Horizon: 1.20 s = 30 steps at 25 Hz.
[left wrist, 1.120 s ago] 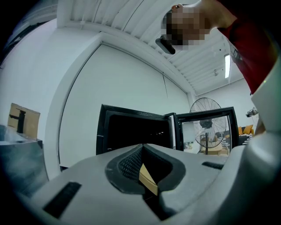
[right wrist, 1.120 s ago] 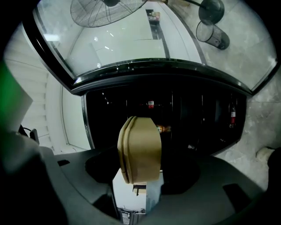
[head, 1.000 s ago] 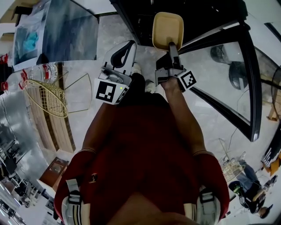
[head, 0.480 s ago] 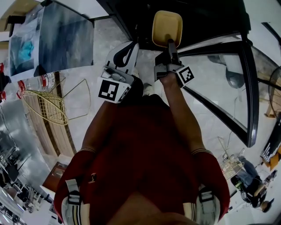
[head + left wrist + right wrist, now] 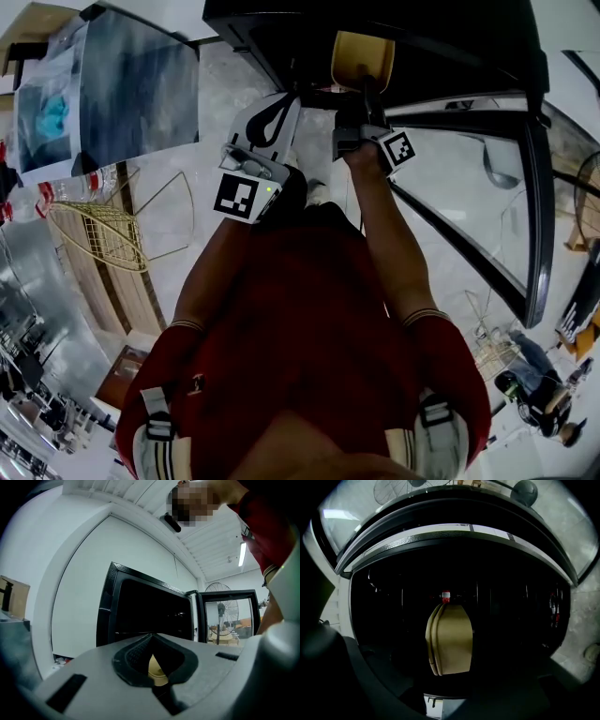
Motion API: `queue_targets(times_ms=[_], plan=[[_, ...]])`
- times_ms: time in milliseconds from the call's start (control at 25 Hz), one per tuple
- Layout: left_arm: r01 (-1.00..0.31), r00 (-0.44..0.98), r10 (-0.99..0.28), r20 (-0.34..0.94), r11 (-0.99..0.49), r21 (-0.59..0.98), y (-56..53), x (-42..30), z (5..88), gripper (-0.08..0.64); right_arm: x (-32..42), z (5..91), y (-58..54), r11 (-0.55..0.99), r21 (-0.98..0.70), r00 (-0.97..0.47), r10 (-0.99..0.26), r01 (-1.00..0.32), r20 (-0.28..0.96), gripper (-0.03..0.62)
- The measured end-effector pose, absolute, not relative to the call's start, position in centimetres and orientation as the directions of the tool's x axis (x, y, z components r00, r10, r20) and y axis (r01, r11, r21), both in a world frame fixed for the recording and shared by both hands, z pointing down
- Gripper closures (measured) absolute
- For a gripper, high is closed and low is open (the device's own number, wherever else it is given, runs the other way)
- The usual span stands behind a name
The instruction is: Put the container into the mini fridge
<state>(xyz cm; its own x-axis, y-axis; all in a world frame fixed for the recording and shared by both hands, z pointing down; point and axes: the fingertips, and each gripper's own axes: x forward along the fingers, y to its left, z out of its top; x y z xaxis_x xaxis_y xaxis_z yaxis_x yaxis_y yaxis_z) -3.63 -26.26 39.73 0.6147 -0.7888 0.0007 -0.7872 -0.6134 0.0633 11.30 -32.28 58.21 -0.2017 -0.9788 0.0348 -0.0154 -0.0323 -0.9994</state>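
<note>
Container (image 5: pixel 449 639) is clamped upright in the right gripper (image 5: pixel 365 94) jaws, already poked into the dark mini fridge (image 5: pixel 441 42) mouth at frame top. Left gripper (image 5: pixel 269 120) jaws are closed on nothing, just beside.

No word, brand or number can be read anywhere. The cubes (image 5: pixel 239 197) on the left gripper (image 5: pixel 272 111) and the right gripper (image 5: pixel 366 89) carry only black-and-white square markers — patterns, not letters. Deep inside the mini fridge (image 5: pixel 454 531) a red label (image 5: pixel 446 594) shows — too small to read.
</note>
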Motion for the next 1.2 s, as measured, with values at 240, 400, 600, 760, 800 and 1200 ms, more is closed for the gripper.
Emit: queue_targets(times_ms=[240, 400, 600, 760, 800, 1200], plan=[[-0.781, 0.624, -0.781, 0.017, -0.622, 0.064, -27.0, -4.0, 40.5, 0.552, 11.1, 59.5, -33.8, -0.044, -0.999, -0.193, -0.98, 0.016, 0.04, 0.333], [-0.775, 0.63, -0.776, 0.021, -0.628, 0.07, -27.4, -3.9, 40.6, 0.554, 11.3, 59.7, -34.7, -0.053, -0.998, -0.188, -0.981, 0.021, 0.048, 0.333], [-0.768, 0.639, -0.768, 0.026, -0.637, 0.069, -27.5, -3.7, 40.6, 0.554, 11.4, 60.0, -35.5, -0.077, -0.997, -0.189, -0.979, 0.023, 0.071, 0.333], [-0.77, 0.637, -0.77, 0.028, -0.634, 0.07, -27.5, -3.7, 40.6, 0.554, 11.5, 60.3, -35.8, -0.09, -0.995, -0.193, -0.978, 0.029, 0.083, 0.333], [-0.77, 0.637, -0.771, 0.028, -0.634, 0.07, -27.5, -3.6, 40.6, 0.554, 11.5, 60.3, -35.9, -0.091, -0.995, -0.194, -0.977, 0.027, 0.084, 0.333], [-0.767, 0.641, -0.767, 0.035, -0.639, 0.063, -27.5, -3.1, 40.7, 0.554, 11.8, 60.9, -37.2, -0.123, -0.992, -0.182, -0.975, -0.037, 0.128, 0.327]])
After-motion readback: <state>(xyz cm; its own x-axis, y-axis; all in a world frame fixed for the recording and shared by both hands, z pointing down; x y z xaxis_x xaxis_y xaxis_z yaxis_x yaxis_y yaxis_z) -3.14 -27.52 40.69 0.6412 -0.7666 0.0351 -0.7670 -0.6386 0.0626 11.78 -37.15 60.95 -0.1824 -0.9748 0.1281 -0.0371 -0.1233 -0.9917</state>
